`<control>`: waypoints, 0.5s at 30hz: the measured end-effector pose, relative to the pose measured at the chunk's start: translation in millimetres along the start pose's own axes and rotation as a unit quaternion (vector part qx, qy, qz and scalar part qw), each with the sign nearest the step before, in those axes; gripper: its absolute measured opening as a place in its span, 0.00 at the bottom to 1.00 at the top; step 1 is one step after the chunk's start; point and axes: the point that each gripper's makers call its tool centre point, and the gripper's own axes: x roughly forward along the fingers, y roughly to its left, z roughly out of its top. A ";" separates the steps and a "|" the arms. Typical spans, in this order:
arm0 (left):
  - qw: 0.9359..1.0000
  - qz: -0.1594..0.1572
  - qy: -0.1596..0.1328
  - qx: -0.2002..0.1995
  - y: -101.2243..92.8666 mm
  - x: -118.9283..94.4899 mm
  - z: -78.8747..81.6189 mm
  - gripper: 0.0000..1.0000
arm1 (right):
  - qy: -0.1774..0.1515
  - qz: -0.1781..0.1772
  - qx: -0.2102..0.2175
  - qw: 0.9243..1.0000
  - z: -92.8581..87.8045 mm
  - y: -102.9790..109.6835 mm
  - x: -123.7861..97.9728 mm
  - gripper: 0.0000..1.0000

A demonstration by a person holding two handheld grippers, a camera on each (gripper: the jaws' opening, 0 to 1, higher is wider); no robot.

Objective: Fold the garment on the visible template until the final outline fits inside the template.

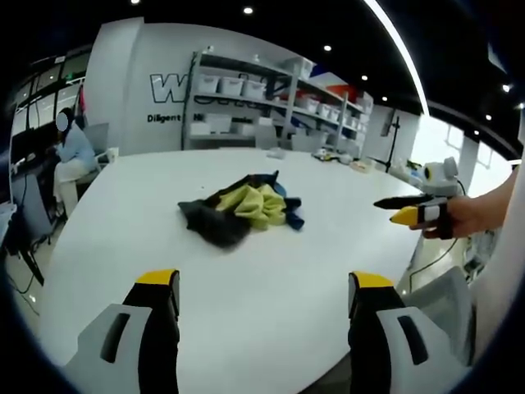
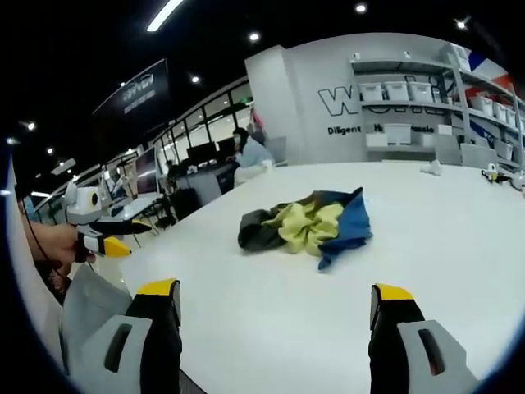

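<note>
A crumpled garment (image 1: 242,209) in dark grey, yellow and blue lies in a heap near the middle of a large white table (image 1: 271,271). My left gripper (image 1: 264,283) hovers open over the table's near edge, well short of the heap, with nothing between its jaws. My right gripper (image 1: 398,208), held in a hand, hangs off to the right of the heap. In the right gripper view the same garment (image 2: 308,222) lies ahead, and the right gripper (image 2: 275,291) stands open and empty. The left gripper (image 2: 127,236) shows at the far left in a hand.
Shelving with white bins (image 1: 271,98) lines the back wall. A person (image 1: 72,152) sits at a desk off the table's far left. Small items (image 1: 340,156) lie at the table's far end. A grey chair back (image 1: 447,300) stands by the near right edge.
</note>
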 end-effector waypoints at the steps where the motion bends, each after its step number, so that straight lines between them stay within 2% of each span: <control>1: 1.000 0.000 0.000 0.000 0.0 0.4 -0.1 0.82 | 0.000 0.000 0.000 1.000 -0.1 -0.3 0.0 0.94; 15: 1.000 -0.003 0.004 -0.004 -1.0 3.0 -3.7 0.81 | 0.003 -0.002 0.001 1.000 -1.3 -1.1 1.2 0.93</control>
